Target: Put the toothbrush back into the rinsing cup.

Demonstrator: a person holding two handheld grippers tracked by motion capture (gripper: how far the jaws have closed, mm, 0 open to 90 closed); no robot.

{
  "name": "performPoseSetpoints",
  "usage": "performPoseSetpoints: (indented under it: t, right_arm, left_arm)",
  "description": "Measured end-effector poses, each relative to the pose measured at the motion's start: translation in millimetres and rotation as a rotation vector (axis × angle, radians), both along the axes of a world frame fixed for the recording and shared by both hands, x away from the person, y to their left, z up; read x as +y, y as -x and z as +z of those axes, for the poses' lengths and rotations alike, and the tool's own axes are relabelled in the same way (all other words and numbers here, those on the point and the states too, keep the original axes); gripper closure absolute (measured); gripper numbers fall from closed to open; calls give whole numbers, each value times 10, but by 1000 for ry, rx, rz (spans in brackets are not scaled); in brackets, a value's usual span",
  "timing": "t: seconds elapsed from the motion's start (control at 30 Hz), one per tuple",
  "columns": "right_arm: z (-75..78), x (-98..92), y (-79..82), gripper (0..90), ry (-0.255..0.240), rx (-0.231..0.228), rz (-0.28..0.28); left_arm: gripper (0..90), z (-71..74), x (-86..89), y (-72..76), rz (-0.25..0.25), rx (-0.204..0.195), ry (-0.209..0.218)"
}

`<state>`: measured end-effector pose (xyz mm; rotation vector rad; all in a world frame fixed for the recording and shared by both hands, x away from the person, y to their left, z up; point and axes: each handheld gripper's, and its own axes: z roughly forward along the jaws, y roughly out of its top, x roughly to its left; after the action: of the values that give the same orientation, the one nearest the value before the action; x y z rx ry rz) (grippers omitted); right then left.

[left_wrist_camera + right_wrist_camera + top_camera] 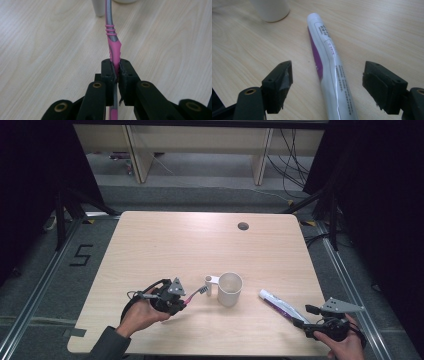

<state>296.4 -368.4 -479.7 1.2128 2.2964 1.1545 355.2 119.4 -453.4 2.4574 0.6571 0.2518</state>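
Left gripper pinches the toothbrush beside the cup. Right gripper is spread astride the toothpaste tube. Risk: brush head may topple the cup.

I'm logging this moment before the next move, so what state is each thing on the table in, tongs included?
Toothbrush: clamped by its pink handle, head toward the cup.
Left tongs: shut on the toothbrush.
Cup: upright, open top, nothing seen inside.
Toothpaste tube: lying flat on the table, not gripped.
Right tongs: open, one jaw on each side of the tube, pads clear of it.
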Motion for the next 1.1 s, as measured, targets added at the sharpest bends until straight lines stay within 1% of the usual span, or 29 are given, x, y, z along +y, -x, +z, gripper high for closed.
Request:
performPoseSetpoints:
  t: [0.03, 0.07, 0.13, 0.17, 0.2, 0.23, 0.3, 0.33, 0.37, 0.4, 0.47, 0.5, 0.57, 0.63, 0.67, 0.73, 0.77, 0.8, 0.83, 0.9, 0.93, 0.97, 1.0, 1.03, 1.07, 1.1]
  right_arm:
    - [2, -1, 4, 248, -3, 4, 0]
    - [2, -1, 4, 248, -3, 4, 2]
    - [0, -3, 2, 248, -2, 5, 3]
    - [-5, -5, -1, 248, 2, 0, 2]
    - [-10, -3, -3, 248, 0, 2, 2]
    - [-5, 12, 16, 248, -23, 28, -8]
    - [-2, -4, 1, 248, -4, 4, 4]
    - [-1, -4, 1, 248, -4, 4, 3]
    - [-2, 4, 9, 248, -14, 15, -3]
    - [1, 12, 18, 248, -27, 26, -8]
    - [1, 10, 18, 248, -26, 25, -8]
    - [0, 9, 16, 248, -28, 27, -9]
    - [-7, 8, 14, 248, -31, 27, -6]
    - [-7, 8, 12, 248, -27, 22, -8]
    - [-7, 4, 9, 248, -21, 20, -7]
    - [-7, 6, 19, 248, -25, 24, -17]
    - [-2, 3, 21, 248, -27, 24, -9]
    - [1, 2, 20, 248, -29, 22, -8]
    - [2, 0, 18, 248, -30, 20, -8]
    - [0, -1, 17, 248, -35, 18, -11]
    - [-6, -14, 2, 248, -20, -4, -2]
    - [-2, -14, 7, 248, -24, -1, -3]
    - [2, -18, 3, 248, -19, -8, 0]
    - [2, 0, 17, 248, -38, 17, -12]
    - [1, 1, 18, 248, -37, 18, -11]
    - [-2, 0, 19, 248, -32, 18, -9]
  left_arm:
    - [825, 8, 10, 7, 12, -12, 22]
    - [825, 18, 24, 10, 13, -24, 35]
    - [824, 52, 47, 31, 36, -45, 94]
    - [824, 67, 55, 34, 40, -56, 112]
    - [825, 88, 69, 36, 56, -74, 141]
    - [825, 99, 75, 35, 63, -78, 158]
    - [825, 129, 93, 27, 88, -108, 196]
    - [825, 140, 97, 23, 100, -117, 220]
    - [825, 155, 104, 16, 105, -136, 252]
    - [825, 163, 104, 14, 113, -145, 268]
    - [825, 187, 106, 4, 117, -172, 293]
    - [825, 192, 106, 0, 123, -180, 317]
    - [824, 201, 96, -11, 149, -194, 369]
    - [825, 208, 90, -36, 154, -211, 396]
    - [825, 218, 90, -43, 171, -220, 404]
    - [825, 225, 85, -73, 186, -227, 445]
    - [825, 233, 77, -82, 197, -235, 455]
    - [825, 238, 70, -103, 191, -237, 466]
    - [825, 249, 63, -108, 204, -247, 474]
    - [824, 271, 54, -132, 216, -249, 515]
    - [825, 287, 50, -138, 223, -255, 531]
    - [825, 305, 45, -140, 228, -267, 545]
    - [825, 324, 41, -146, 228, -271, 557]
    - [825, 339, 36, -150, 229, -279, 572]
    - [825, 354, 32, -152, 236, -288, 593]
    - [825, 368, 27, -161, 233, -283, 607]
